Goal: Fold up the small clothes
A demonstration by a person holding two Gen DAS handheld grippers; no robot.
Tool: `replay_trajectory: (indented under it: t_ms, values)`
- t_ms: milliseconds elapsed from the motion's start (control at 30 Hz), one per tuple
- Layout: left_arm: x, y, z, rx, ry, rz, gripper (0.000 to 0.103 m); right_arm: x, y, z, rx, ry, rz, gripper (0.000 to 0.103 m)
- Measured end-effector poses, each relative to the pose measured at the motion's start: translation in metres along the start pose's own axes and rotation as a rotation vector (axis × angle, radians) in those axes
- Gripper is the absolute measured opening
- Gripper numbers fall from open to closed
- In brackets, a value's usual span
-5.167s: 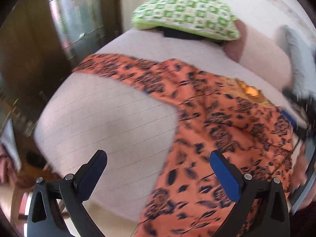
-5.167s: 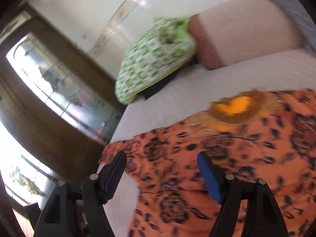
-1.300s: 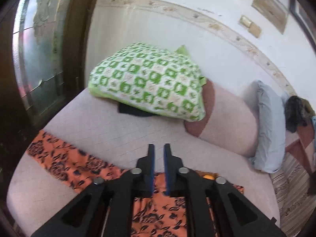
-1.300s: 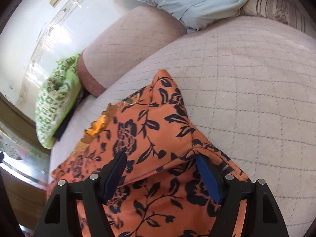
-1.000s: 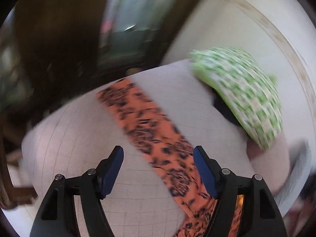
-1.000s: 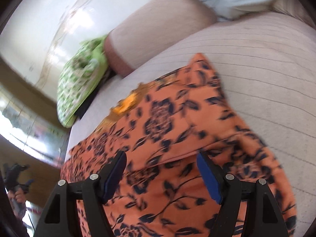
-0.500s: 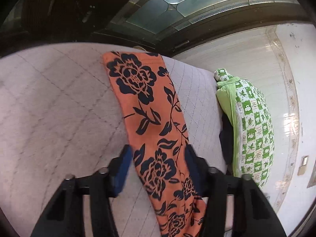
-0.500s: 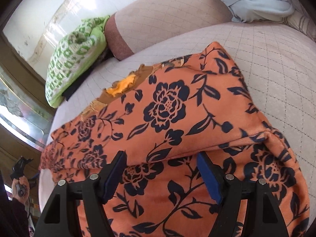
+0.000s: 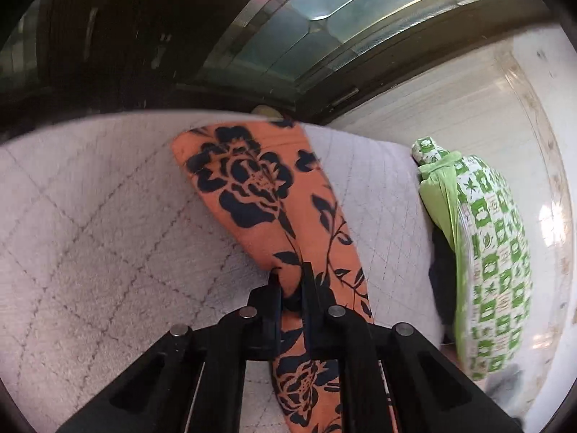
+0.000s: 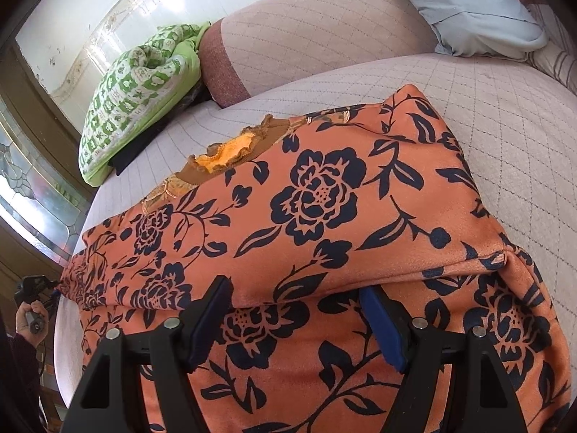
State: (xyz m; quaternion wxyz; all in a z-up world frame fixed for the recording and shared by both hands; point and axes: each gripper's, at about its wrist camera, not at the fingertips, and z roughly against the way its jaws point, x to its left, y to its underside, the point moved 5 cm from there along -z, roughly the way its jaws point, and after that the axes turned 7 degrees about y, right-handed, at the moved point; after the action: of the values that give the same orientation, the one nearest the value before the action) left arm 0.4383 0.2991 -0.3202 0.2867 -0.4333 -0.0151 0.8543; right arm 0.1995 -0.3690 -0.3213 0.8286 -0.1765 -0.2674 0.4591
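An orange garment with dark blue flowers (image 10: 324, 209) lies spread on a quilted pale bed (image 10: 505, 115), its right sleeve folded over the body. Its left sleeve (image 9: 259, 187) stretches out toward the bed's edge in the left wrist view. My left gripper (image 9: 290, 281) is shut on that sleeve, pinching a fold of the cloth. My right gripper (image 10: 295, 296) is open, its blue pads just above the folded edge of the garment, holding nothing. The left gripper also shows far left in the right wrist view (image 10: 36, 288), at the sleeve end.
A green and white patterned pillow (image 10: 137, 90) lies at the head of the bed, over a dark item. A pink bolster (image 10: 306, 36) and a light blue pillow (image 10: 465, 3) lie along the wall. A dark wooden window frame (image 9: 252, 36) stands past the bed's edge.
My left gripper has closed on the sleeve, which it straddled open half a second ago. My right gripper stays open and has barely moved over the garment.
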Motion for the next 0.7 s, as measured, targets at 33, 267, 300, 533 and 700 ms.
replay_trajectory:
  t_ms: [33,267,300,533,700]
  values:
    - [-0.004,0.002,0.004,-0.01,-0.001,-0.025,0.008,0.0,0.0,0.0,-0.004,-0.004,-0.005,0.075]
    - [-0.101,0.047,0.052,-0.017,0.093,-0.307,0.007,-0.013,-0.009,0.016,-0.068,-0.014,-0.065,0.075]
    - [-0.12,0.061,0.06,0.001,0.12,-0.352,0.007,-0.016,-0.011,0.019,-0.077,-0.014,-0.079,0.075]
    - [-0.249,0.192,0.092,0.135,0.266,-0.69,0.007,-0.059,-0.023,0.032,-0.093,-0.029,-0.254,0.075]
    - [-0.32,0.334,0.092,0.284,0.35,-0.903,0.007,-0.081,-0.028,0.043,-0.107,-0.075,-0.337,0.075]
